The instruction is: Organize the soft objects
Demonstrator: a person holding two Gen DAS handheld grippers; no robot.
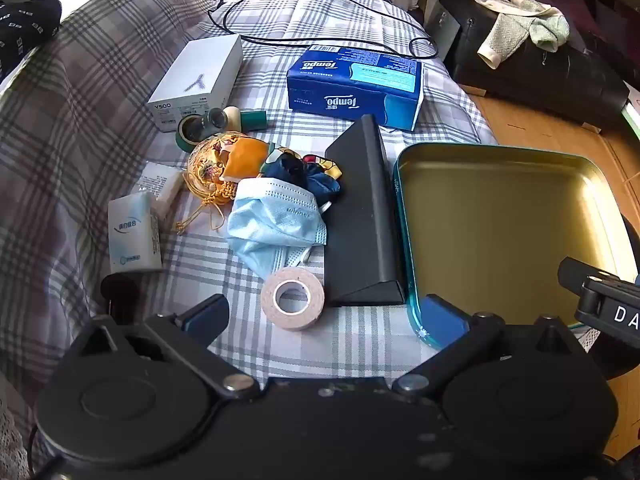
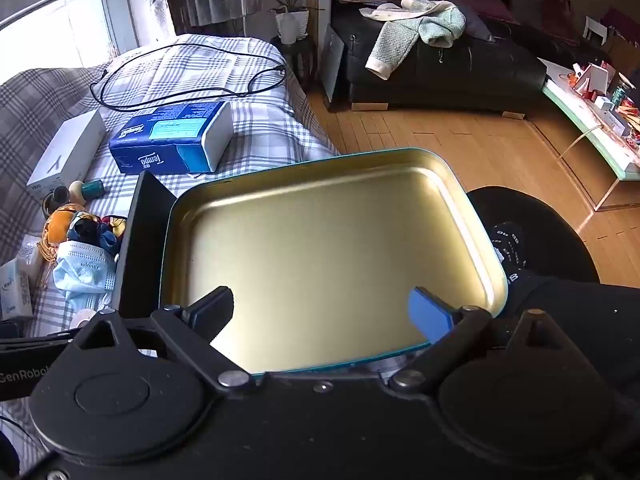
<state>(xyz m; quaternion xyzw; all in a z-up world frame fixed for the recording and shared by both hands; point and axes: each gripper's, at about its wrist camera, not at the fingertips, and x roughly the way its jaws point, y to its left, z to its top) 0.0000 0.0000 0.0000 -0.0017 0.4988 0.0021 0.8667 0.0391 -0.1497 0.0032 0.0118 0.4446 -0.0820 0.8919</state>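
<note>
A crumpled light-blue face mask (image 1: 272, 224) lies on the plaid bedspread, also in the right wrist view (image 2: 82, 276). Behind it lie a dark blue patterned cloth (image 1: 308, 176) and an orange-yellow embroidered pouch (image 1: 228, 160) with tassels. An empty gold-lined teal tin tray (image 1: 500, 224) sits at the right, also in the right wrist view (image 2: 332, 252). My left gripper (image 1: 326, 316) is open and empty, near a beige tape roll (image 1: 292, 298). My right gripper (image 2: 324, 312) is open and empty over the tray's near edge.
A black wedge-shaped box (image 1: 360, 216) stands between the soft things and the tray. A blue Tempo tissue pack (image 1: 356, 88), a white box (image 1: 200, 80), green tape (image 1: 192, 130), small tissue packs (image 1: 134, 232) and a black cable (image 1: 320, 36) lie on the bed. Wooden floor lies to the right.
</note>
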